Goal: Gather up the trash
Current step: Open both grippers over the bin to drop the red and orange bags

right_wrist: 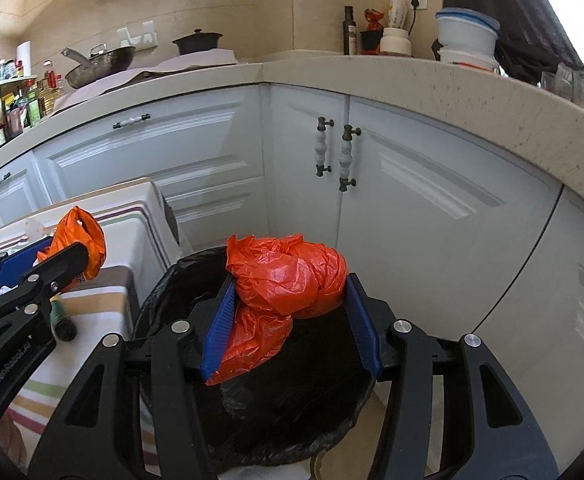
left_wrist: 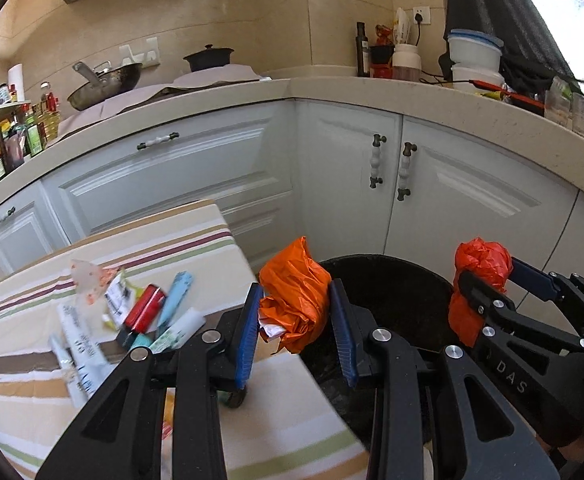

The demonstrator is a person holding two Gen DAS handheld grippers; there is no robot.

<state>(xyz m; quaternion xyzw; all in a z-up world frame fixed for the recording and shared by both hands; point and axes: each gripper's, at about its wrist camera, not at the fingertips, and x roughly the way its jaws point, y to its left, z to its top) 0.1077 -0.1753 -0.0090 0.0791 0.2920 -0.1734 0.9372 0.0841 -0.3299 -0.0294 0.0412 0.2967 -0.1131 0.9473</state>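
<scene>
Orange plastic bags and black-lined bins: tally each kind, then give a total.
Orange plastic bags: 2, one in the left tongs, one in the right tongs
Black-lined bin: 1
Total: 3

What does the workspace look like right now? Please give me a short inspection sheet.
Surface: striped tablecloth on a table beside the kitchen cabinets.
Job's things: two crumpled orange plastic bags, one in the left hand-held gripper, one in the right hand-held gripper; black-lined trash bin under the right one.
Clutter: wrappers and small packets on the cloth; a green-tipped object near the table edge.
Grippers: both shut on their bags; the left one is over the table edge next to the bin.
Cables: a black cord plugged into the wall socket.
Surroundings: white cabinets, counter with wok, black pot, bottles, stacked white containers.
</scene>
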